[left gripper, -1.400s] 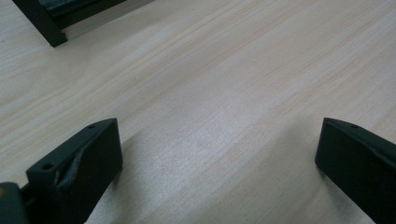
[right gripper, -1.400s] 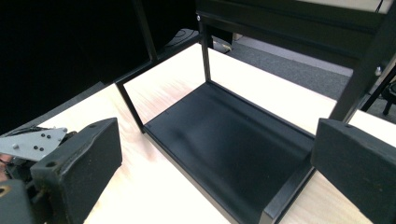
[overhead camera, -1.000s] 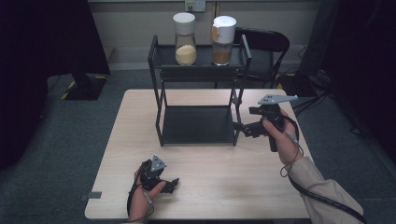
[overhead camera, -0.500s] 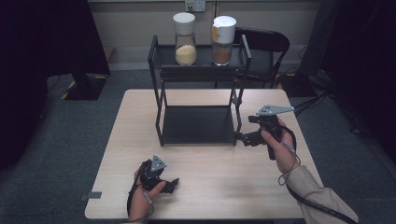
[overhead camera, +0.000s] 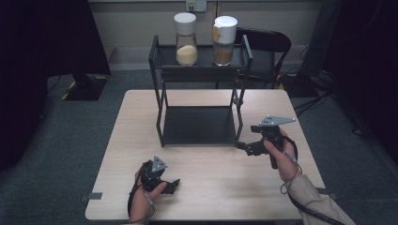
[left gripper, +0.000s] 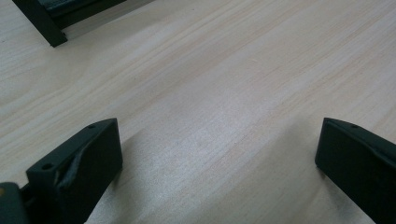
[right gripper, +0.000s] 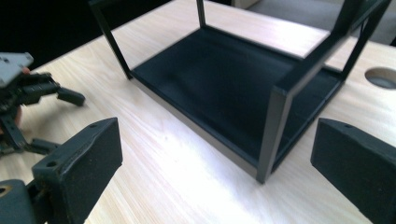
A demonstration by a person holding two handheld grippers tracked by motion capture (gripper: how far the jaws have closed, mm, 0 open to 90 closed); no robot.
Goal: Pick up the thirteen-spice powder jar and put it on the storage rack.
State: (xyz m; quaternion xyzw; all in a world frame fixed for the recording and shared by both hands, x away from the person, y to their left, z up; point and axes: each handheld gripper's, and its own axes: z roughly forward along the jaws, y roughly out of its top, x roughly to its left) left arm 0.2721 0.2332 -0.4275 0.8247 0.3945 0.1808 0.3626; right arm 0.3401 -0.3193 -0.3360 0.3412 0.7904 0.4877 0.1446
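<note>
A black two-tier metal rack (overhead camera: 199,93) stands on the far half of the light wooden table (overhead camera: 117,140). On its top shelf stand two clear jars: one with a white lid and pale yellow contents (overhead camera: 185,40) at the left, one with a white flip lid and brown contents (overhead camera: 224,41) at the right, a small gap between them. The lower shelf (right gripper: 219,79) is a bare black panel.

The right gripper (overhead camera: 244,146) is held above the table just beside the rack's front right leg (right gripper: 270,135), its jaws pointing toward the rack. In the right gripper view both jaws stand wide apart with nothing between them, and the leg and the lower shelf lie ahead of them.

The left gripper (overhead camera: 173,184) rests low near the table's front edge, well apart from the rack. In the left gripper view its jaws are spread wide over bare wood, gripping nothing, with one rack foot (left gripper: 49,32) at the upper left corner.
</note>
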